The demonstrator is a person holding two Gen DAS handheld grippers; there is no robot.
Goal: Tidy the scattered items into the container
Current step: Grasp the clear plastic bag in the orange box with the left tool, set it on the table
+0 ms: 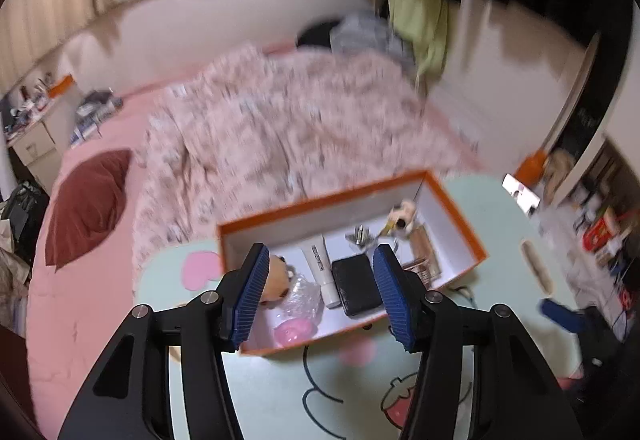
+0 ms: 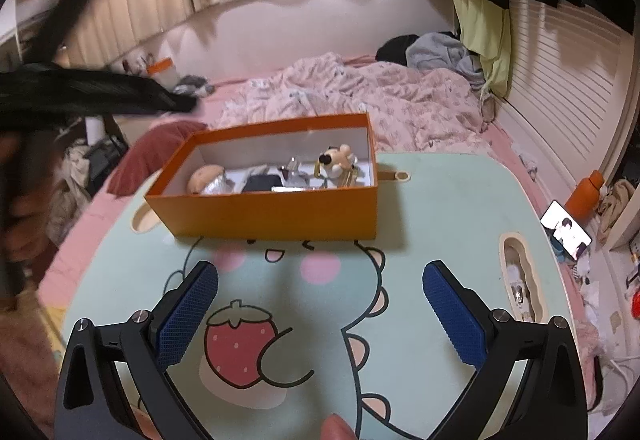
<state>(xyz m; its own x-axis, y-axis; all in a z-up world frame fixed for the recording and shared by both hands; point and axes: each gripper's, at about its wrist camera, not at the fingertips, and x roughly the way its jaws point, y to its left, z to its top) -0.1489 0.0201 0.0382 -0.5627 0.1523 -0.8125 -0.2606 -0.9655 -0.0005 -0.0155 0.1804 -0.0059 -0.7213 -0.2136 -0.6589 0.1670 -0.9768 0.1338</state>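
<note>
An orange box with white inside (image 1: pixel 452 208) (image 2: pixel 264 212) stands on a pale green cartoon tabletop (image 1: pixel 280 392) (image 2: pixel 432 208). It holds a white tube (image 1: pixel 320 268), a black case (image 1: pixel 356 284), a doll head in clear wrap (image 1: pixel 288 288) (image 2: pixel 204 176), a small figurine (image 1: pixel 404 216) (image 2: pixel 338 156) and metal bits. My left gripper (image 1: pixel 320 292) is open and empty, raised above the box's near side. My right gripper (image 2: pixel 320 304) is open and empty, low over the table in front of the box.
A bed with a pink floral quilt (image 1: pixel 288 128) (image 2: pixel 380 96) and a dark red cushion (image 1: pixel 88 204) lies behind the table. A phone (image 2: pixel 566 230) and an orange bottle (image 2: pixel 586 196) sit at the right. The left gripper's body (image 2: pixel 80 88) shows blurred at upper left in the right wrist view.
</note>
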